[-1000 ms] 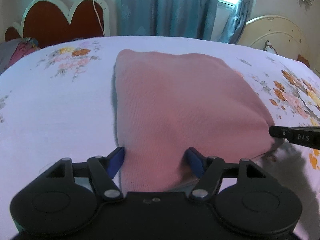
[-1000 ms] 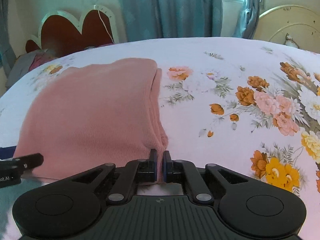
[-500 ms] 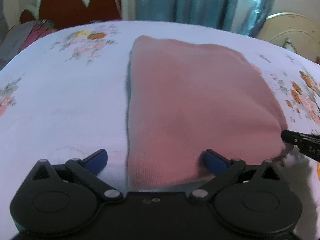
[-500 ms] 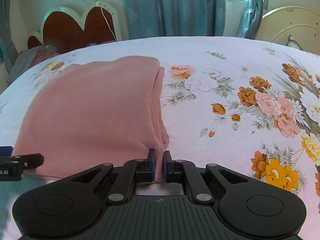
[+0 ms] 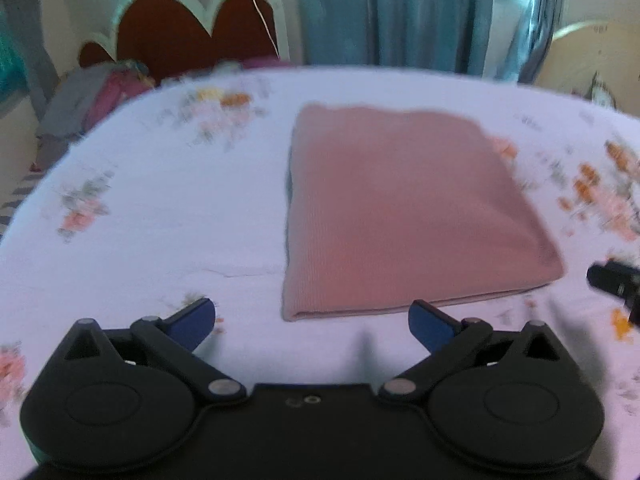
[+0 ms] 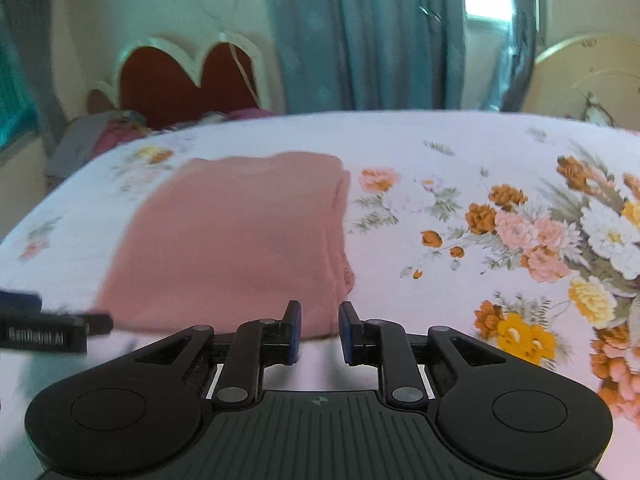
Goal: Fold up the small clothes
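A pink knit garment (image 5: 404,216) lies folded into a flat rectangle on the floral bedsheet (image 5: 160,220). It also shows in the right wrist view (image 6: 240,248). My left gripper (image 5: 312,320) is wide open and empty, just short of the garment's near edge. My right gripper (image 6: 319,330) is open with a small gap, empty, just short of the garment's near right corner. Each gripper's tip shows at the edge of the other's view, the right one (image 5: 612,280) and the left one (image 6: 48,326).
The bed has a red heart-shaped headboard (image 5: 180,36) at the far left with a pile of clothes (image 5: 92,100) beside it. Blue curtains (image 6: 360,40) hang behind. A cream headboard (image 6: 588,76) stands at the far right.
My right gripper let go of the garment's corner and opened. My left gripper opened wider. Both pulled back from the garment, which now lies flat.
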Demonstrator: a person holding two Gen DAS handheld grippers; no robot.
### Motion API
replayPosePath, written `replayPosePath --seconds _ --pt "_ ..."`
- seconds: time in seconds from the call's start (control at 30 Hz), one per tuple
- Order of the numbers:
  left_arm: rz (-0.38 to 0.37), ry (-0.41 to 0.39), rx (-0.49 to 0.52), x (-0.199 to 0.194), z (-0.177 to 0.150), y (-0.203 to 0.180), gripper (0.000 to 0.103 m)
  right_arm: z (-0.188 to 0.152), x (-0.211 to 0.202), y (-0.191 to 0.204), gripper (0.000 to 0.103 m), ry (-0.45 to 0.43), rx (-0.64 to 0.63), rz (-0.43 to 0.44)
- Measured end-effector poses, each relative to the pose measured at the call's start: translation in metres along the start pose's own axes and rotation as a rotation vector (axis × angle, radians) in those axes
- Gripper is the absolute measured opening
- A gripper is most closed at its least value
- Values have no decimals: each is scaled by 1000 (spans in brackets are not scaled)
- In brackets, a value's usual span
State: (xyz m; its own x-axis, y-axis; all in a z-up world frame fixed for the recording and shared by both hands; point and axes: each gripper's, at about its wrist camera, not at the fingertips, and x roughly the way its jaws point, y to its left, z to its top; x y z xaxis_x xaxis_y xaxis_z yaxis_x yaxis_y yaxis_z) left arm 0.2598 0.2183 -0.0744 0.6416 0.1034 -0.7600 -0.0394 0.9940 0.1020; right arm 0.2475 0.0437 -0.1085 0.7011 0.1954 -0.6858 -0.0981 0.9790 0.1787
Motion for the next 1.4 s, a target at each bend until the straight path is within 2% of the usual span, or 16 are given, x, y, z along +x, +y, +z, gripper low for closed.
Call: replayPosePath --seconds 0.13,0.2,0.27,0.3,0.33,0.47,0.57,0.63,0.7,0.97,1.4 --pt "27 -144 -4 -64 -16 -3 103 -15 -53 5 21 -23 -31 51" --pt "30 -178 11 -92 -25 -6 103 -23 -81 9 23 -41 -50 62" --pt "26 -195 26 -115 -34 -11 103 -30 -110 10 46 -73 -64 65" --pt "26 -202 30 -126 -39 -13 103 -34 -128 11 72 -104 -69 58" --pt "26 -204 32 -136 -45 -14 103 -38 -143 13 78 -136 -78 55" --pt "8 -221 15 -167 -62 -19 103 -45 -192 18 78 -216 -79 44" --pt "-4 -231 -1 -184 -71 -19 103 -48 -215 16 79 -236 -49 43" --pt "-2 -238 -10 -193 -76 -19 103 -51 -227 17 90 -256 -47 36" --pt "6 -248 -12 -202 -79 -20 103 -54 -237 19 92 -277 -60 22" --pt "21 -275 -42 -226 -91 -17 103 -60 -257 17 92 -309 -44 35" --pt "41 -290 -81 -236 -95 -9 103 -59 -264 13 92 -323 -40 57"
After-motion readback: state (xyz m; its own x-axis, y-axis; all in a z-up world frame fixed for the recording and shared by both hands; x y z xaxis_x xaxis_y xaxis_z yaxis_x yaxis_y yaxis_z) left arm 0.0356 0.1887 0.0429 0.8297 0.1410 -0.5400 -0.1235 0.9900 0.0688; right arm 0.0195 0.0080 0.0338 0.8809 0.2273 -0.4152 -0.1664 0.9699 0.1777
